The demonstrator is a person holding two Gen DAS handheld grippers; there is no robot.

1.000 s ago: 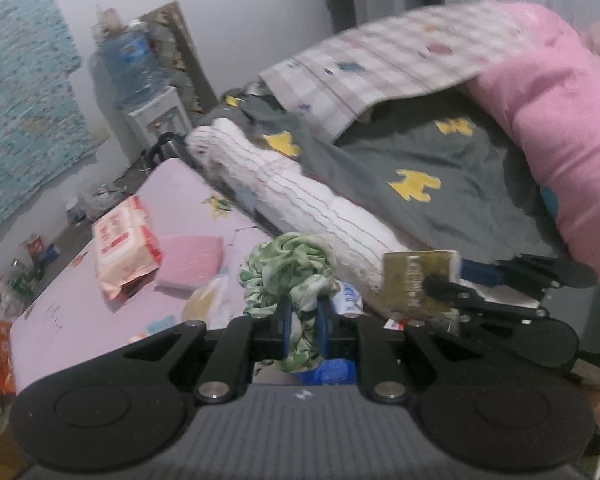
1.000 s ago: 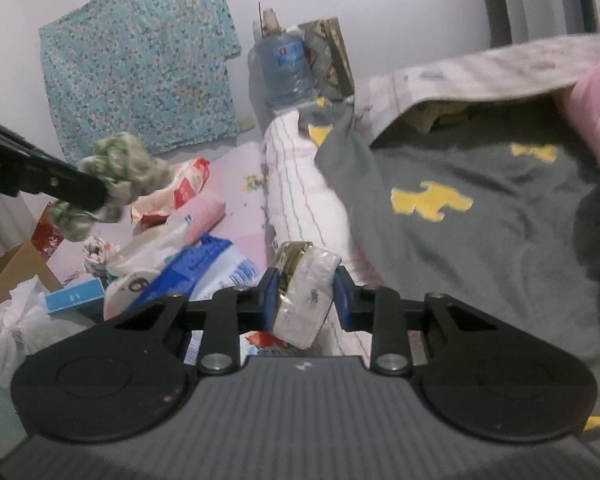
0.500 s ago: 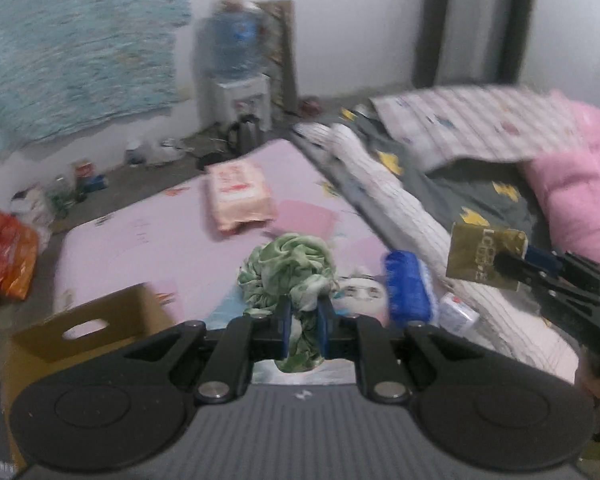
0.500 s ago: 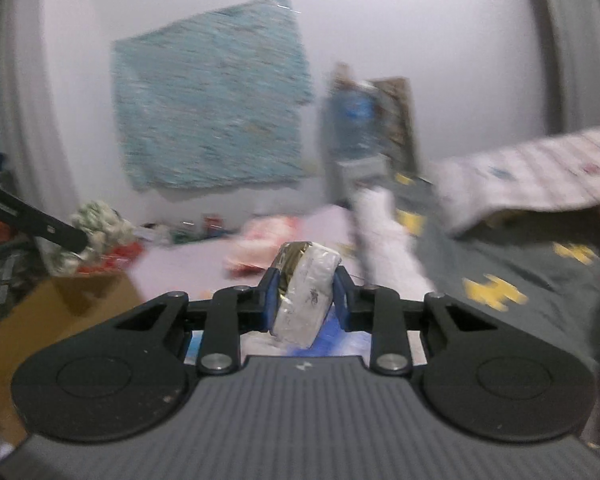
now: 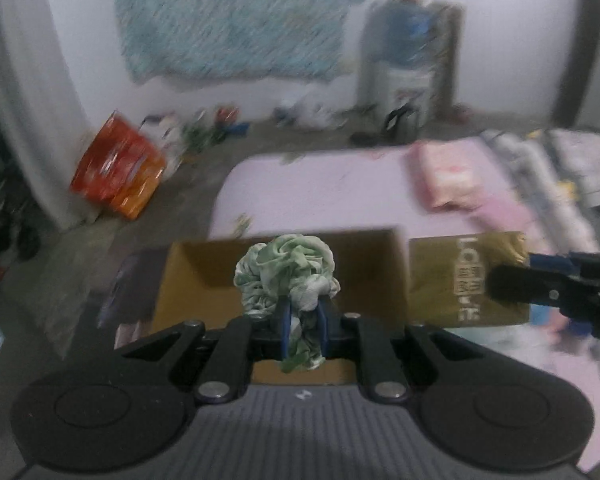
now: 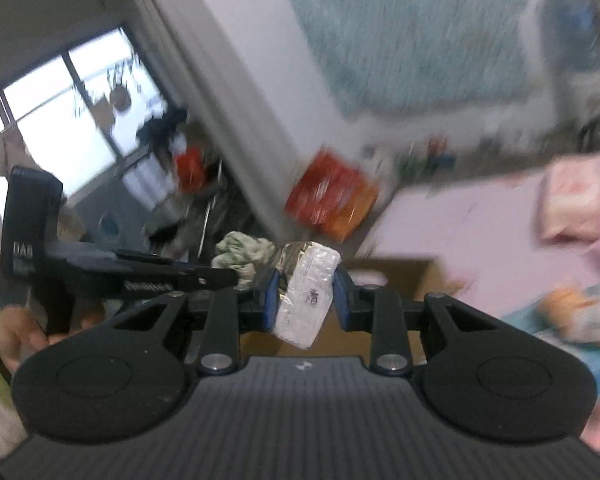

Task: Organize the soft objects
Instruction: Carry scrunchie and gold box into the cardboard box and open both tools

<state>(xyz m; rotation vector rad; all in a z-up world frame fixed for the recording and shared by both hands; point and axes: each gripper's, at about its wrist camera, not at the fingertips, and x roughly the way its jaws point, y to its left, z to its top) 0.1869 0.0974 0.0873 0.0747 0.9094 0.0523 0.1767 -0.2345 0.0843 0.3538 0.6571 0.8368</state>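
both jaws clamped: left gripper [image 5: 302, 316] on green scrunchie [image 5: 286, 270], right gripper [image 6: 304, 298] on gold "lc" packet [image 5: 465, 280].

Pink bed [image 5: 331, 196], sheet mostly bare, bearing a pink-and-white pack [image 5: 451, 182] near the far right corner, a flat pink pad [image 5: 503, 212] just beside it, and striped bedding [image 5: 559, 160] bunched along the right edge. Grey floor [image 5: 100, 240] beyond and left of the bed, carrying an open cardboard box [image 5: 383, 276] against the bed's near end, an orange bag [image 5: 118, 168] by the white curtain, small blurred clutter [image 5: 204, 130] along the wall, and a water dispenser [image 5: 403, 76] in the far corner
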